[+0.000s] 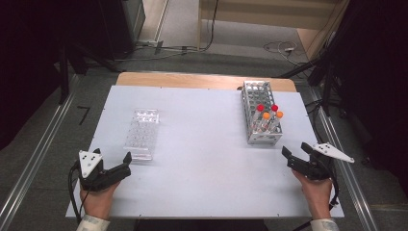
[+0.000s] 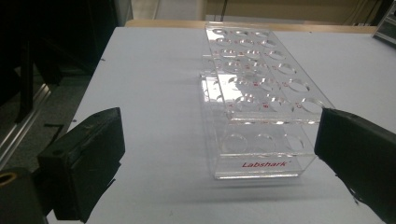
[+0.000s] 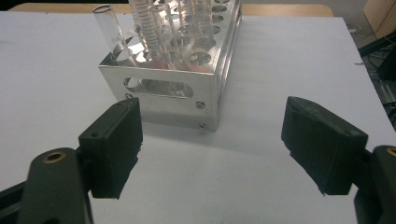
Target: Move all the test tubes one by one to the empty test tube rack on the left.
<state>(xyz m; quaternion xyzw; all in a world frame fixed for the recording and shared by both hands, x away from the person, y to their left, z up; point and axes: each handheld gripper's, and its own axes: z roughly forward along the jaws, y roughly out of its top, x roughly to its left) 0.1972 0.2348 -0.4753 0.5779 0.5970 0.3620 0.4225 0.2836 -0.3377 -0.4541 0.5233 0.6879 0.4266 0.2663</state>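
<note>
A clear acrylic tube rack (image 1: 142, 134) lies on the left of the white table (image 1: 202, 178), its holes empty. My left gripper (image 1: 113, 156) stands open just short of its near end; in the left gripper view the rack (image 2: 261, 107), marked "Labshark", sits ahead between the spread jaws without touching them. On the right stands a metal rack (image 1: 260, 115) with several capped tubes, two red (image 1: 260, 108) and two orange (image 1: 266, 116). My right gripper (image 1: 295, 148) is open near its front right corner, with nothing between its fingers. The right gripper view shows the metal rack (image 3: 177, 70) and clear tubes (image 3: 154, 28) ahead.
The table's wooden far edge (image 1: 192, 79) borders a floor with cables. Metal rails (image 1: 33, 163) run along both sides of the table. Dark stands (image 1: 332, 82) rise at the right rear. A wide stretch of bare tabletop lies between the two racks.
</note>
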